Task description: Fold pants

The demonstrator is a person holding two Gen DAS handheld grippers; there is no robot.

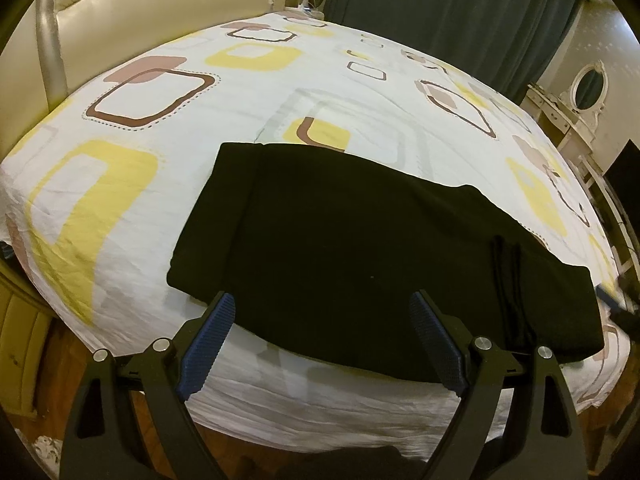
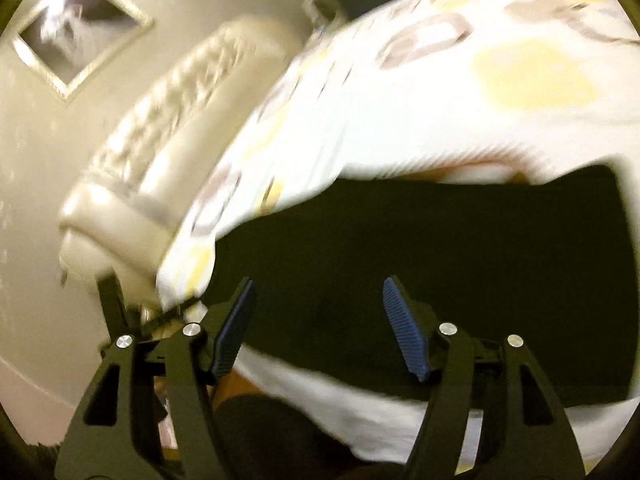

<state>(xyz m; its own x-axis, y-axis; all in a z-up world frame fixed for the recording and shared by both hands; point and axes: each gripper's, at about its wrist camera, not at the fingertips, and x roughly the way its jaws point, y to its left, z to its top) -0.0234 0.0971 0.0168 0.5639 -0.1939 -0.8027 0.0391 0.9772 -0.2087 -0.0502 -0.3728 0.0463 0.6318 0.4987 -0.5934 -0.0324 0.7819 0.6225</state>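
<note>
Warm, yellowish indoor light, and the left wrist view is sharp, its bed (image 1: 168, 184) bulging under fisheye curve with black corners. The right wrist view smears badly: headboard (image 2: 168, 128) streaked, sheet glaring white, pants (image 2: 460, 248) a featureless black mass.

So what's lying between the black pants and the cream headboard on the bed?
Nothing but bare patterned bedsheet. In the left wrist view it runs uninterrupted from the folded black pants to the cream headboard.
</note>
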